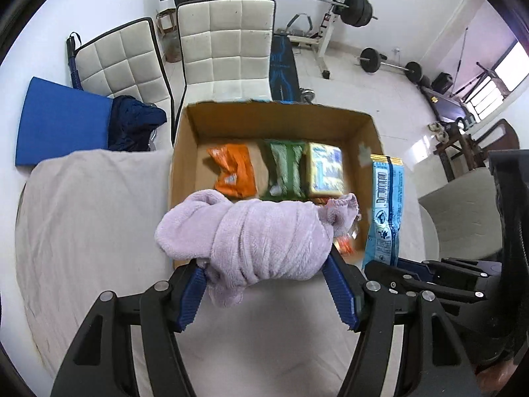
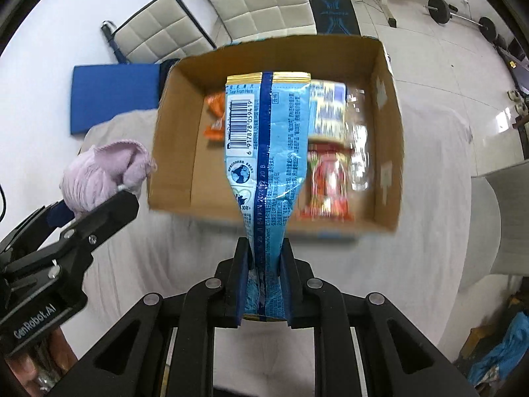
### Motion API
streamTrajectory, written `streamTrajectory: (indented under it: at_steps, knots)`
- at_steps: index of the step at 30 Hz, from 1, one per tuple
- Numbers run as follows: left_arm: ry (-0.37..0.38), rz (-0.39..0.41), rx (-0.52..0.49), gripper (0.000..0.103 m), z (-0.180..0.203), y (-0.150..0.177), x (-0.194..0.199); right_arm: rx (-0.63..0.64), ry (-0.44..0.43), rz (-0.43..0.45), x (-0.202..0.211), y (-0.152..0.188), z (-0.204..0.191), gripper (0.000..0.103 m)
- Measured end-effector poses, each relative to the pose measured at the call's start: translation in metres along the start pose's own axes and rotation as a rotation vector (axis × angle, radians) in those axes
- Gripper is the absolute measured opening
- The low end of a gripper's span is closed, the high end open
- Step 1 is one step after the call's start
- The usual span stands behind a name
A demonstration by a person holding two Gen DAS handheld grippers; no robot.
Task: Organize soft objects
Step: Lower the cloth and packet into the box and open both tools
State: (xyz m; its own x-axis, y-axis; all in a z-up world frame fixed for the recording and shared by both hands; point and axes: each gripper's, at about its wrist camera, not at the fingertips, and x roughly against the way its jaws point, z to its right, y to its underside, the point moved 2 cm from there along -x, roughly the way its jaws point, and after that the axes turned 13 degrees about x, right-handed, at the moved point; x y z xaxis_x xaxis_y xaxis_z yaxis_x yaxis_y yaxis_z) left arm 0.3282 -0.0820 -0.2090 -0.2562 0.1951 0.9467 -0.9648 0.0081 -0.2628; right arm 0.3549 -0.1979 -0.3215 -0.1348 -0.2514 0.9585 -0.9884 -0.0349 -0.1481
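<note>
My left gripper (image 1: 264,273) is shut on a rolled lilac towel (image 1: 258,231) and holds it above the near wall of an open cardboard box (image 1: 373,139). My right gripper (image 2: 264,248) is shut on the lower end of a light blue snack packet (image 2: 267,132), held upright over the box (image 2: 172,125). The packet also shows in the left wrist view (image 1: 385,205), and the towel in the right wrist view (image 2: 99,175). Inside the box lie an orange packet (image 1: 233,172), a green packet (image 1: 286,168), a yellow-blue pack (image 1: 325,168) and a red packet (image 2: 327,185).
The box stands on a table under a pale grey cloth (image 1: 89,225). Two white padded chairs (image 1: 228,49) stand behind it, with a blue mat (image 1: 59,122) and a dark garment (image 1: 135,125) at the left. Gym weights (image 1: 357,10) stand further back.
</note>
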Motion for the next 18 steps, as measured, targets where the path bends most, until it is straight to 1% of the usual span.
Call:
streamTrajectory:
  at_steps: [2,3,4,5,6,8,9,11,12,13,15,18]
  knots:
    - [-0.004,-0.042,-0.002,0.064,0.001,-0.015,-0.019,-0.012,0.005,0.001,0.002,-0.016,0.007,0.018]
    - [0.0,-0.069,0.009,0.064,-0.001,-0.021,-0.029,-0.019,0.008,-0.002,0.006,-0.017,0.016,0.018]
    - [-0.011,-0.091,0.014,0.064,-0.003,-0.026,-0.036,-0.026,0.011,-0.008,-0.002,-0.028,0.02,0.018]
    - [-0.015,-0.122,0.009,0.064,-0.004,-0.031,-0.048,-0.025,0.013,-0.015,0.0,-0.03,0.023,0.018]
    - [-0.012,-0.148,0.013,0.064,-0.006,-0.034,-0.055,-0.027,0.02,-0.026,-0.013,-0.035,0.029,0.018]
    - [-0.025,-0.218,0.023,0.064,-0.012,-0.04,-0.081,-0.026,0.029,-0.047,-0.017,-0.04,0.03,0.018]
    - [-0.017,-0.246,0.028,0.064,-0.014,-0.042,-0.091,-0.025,0.035,-0.059,-0.025,-0.044,0.033,0.018]
    - [-0.028,-0.311,0.046,0.064,-0.02,-0.044,-0.116,-0.013,0.04,-0.091,-0.041,-0.049,0.036,0.018]
    - [-0.015,-0.348,0.07,0.064,-0.025,-0.045,-0.128,-0.015,0.043,-0.107,-0.051,-0.05,0.038,0.018]
    - [-0.017,-0.375,0.097,0.064,-0.03,-0.045,-0.138,-0.013,0.05,-0.119,-0.06,-0.051,0.041,0.018]
    - [-0.008,-0.403,0.109,0.064,-0.033,-0.043,-0.148,-0.014,0.045,-0.144,-0.072,-0.051,0.044,0.018]
    - [-0.032,-0.436,0.091,0.067,-0.032,-0.039,-0.161,-0.015,0.019,-0.176,-0.086,-0.051,0.05,0.019]
